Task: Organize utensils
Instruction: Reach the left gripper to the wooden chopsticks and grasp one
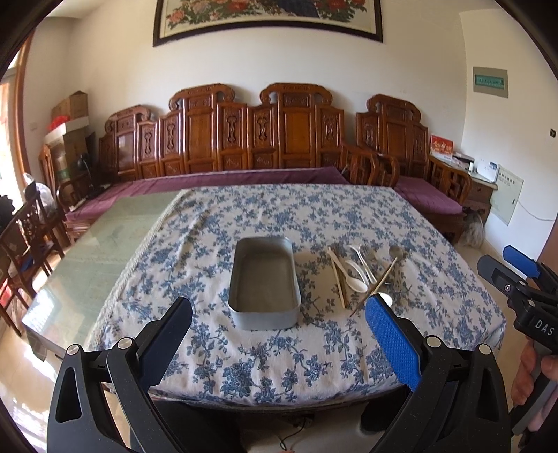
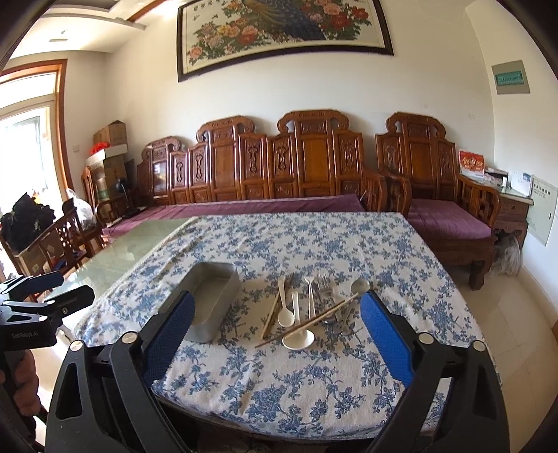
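Metal tin point(image 1: 264, 282) sits empty on your floral-clothed desk point(image 1: 279, 216), and the utensils point(image 2: 307, 313) lie in a loose pile just to its right: white spoons, forks, chopsticks. Your left gripper point(image 1: 279, 313) hovers near the tin, fingers spread wide and empty. Your right gripper point(image 2: 279, 313) faces the pile, fingers likewise wide apart, holding nothing.

A floral tablecloth point(image 2: 314, 240), carved wooden bench point(image 2: 265, 167) and framed painting point(image 2: 279, 31).
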